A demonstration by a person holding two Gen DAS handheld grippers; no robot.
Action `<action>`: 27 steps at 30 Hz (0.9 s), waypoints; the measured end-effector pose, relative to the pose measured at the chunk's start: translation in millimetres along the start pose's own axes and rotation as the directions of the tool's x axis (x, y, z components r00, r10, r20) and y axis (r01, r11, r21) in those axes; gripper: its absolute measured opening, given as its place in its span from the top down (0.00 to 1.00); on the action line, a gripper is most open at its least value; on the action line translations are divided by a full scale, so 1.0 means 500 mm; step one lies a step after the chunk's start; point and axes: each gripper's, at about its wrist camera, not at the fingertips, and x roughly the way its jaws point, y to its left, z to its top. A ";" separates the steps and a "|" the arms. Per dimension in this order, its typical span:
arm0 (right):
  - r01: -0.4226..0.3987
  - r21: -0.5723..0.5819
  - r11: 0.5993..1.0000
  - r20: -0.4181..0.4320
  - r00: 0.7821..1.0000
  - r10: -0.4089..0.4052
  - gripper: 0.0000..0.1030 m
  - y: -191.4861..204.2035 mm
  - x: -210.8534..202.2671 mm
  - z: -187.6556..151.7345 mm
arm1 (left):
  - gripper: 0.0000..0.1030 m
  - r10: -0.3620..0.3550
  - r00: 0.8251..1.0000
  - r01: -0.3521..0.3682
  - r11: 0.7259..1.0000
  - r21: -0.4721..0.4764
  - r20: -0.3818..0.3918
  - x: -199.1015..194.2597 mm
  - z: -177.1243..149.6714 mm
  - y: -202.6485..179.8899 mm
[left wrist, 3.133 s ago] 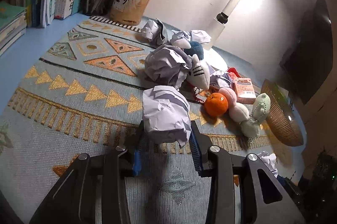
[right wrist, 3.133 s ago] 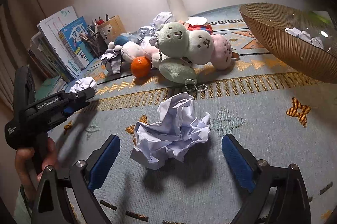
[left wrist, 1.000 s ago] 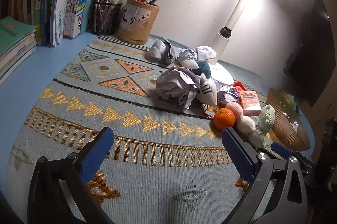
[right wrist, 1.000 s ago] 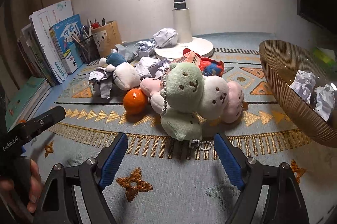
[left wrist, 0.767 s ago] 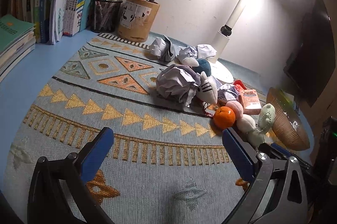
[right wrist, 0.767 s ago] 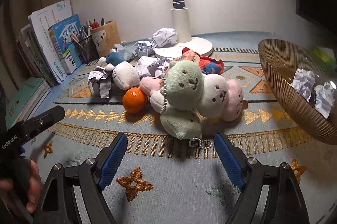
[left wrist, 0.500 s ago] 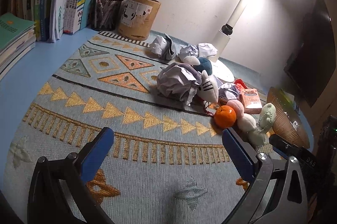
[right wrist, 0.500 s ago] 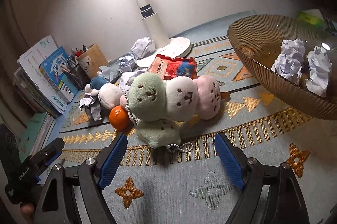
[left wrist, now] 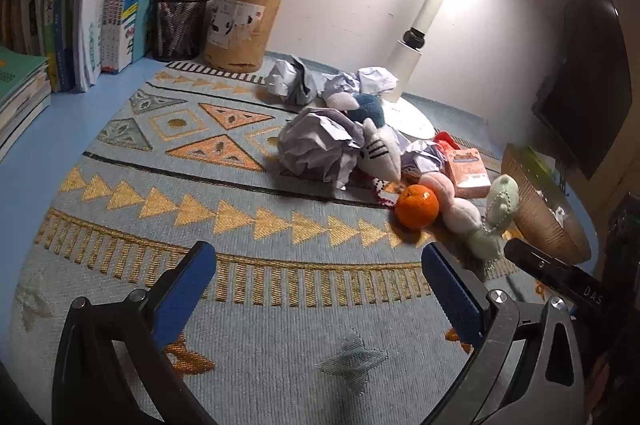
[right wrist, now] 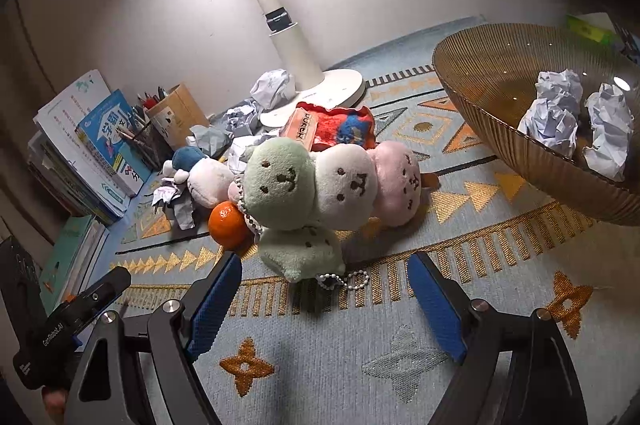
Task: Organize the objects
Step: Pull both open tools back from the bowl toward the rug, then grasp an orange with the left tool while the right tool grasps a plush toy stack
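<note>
My left gripper (left wrist: 318, 279) stands open over bare rug, nothing between its blue pads. Beyond it lie a large crumpled paper ball (left wrist: 316, 147), a white and blue plush (left wrist: 378, 145), an orange (left wrist: 417, 206) and a plush chain of green, white and pink balls (left wrist: 476, 219). My right gripper (right wrist: 325, 291) is open too, just short of the plush chain (right wrist: 320, 185) and its bead chain (right wrist: 344, 279). The brown ribbed bowl (right wrist: 492, 129) at right holds three paper balls (right wrist: 554, 121). More crumpled paper (right wrist: 272, 85) lies by the lamp base.
A white lamp (right wrist: 320, 85) stands at the back of the patterned rug (left wrist: 160, 185). Two pen holders (left wrist: 240, 29) and upright books (left wrist: 112, 9) line the left back. A pink box (left wrist: 467, 172) and a red pouch (right wrist: 344, 127) lie among the toys. The left gripper's body (right wrist: 60, 329) shows at lower left.
Both grippers have gone from holding paper balls to open and empty. Over the last second the right view rolled and swung toward the bowl; the left view barely shifted.
</note>
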 end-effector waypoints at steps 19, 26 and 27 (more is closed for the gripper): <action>-0.024 -0.218 0.976 -0.127 0.992 -0.004 0.59 0.040 0.099 0.044 | 0.57 -0.261 0.917 0.323 0.929 0.181 -0.302 0.211 0.082 -0.135; -0.080 -0.181 0.980 -0.124 0.991 0.058 0.61 0.046 0.058 0.026 | 0.66 -0.232 0.938 0.296 0.922 0.248 -0.257 0.143 0.060 -0.147; -0.122 -0.140 0.983 -0.135 0.985 0.103 0.61 0.041 0.045 0.021 | 0.66 -0.233 0.942 0.290 0.928 0.236 -0.242 0.119 0.053 -0.138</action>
